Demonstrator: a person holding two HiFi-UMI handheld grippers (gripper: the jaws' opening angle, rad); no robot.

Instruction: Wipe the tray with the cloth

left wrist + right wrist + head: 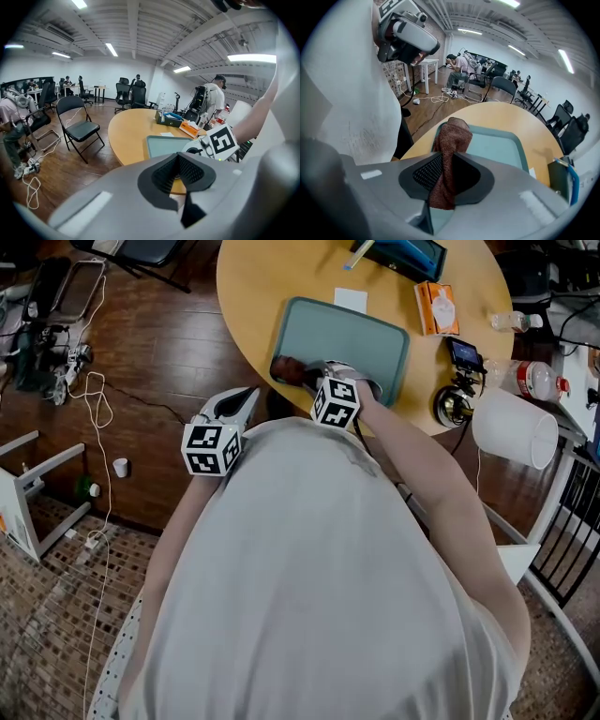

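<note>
A teal tray (375, 338) lies on the round wooden table (253, 287). A reddish-brown cloth (289, 368) rests bunched on the tray's near left corner, and my right gripper (314, 377) is shut on it. In the right gripper view the cloth (449, 154) hangs pinched between the jaws over the tray (499, 145). My left gripper (236, 407) hovers off the table's near edge, left of the tray, holding nothing. In the left gripper view its jaws (180, 177) look shut and empty, with the tray (164, 144) ahead.
An orange tissue box (436, 307), a dark bin (401, 254) and a white paper (352, 299) sit beyond the tray. Gadgets (457, 395) and a white bucket (516, 427) crowd the right. Cables (94, 399) trail on the floor at left. A folding chair (79, 126) stands nearby.
</note>
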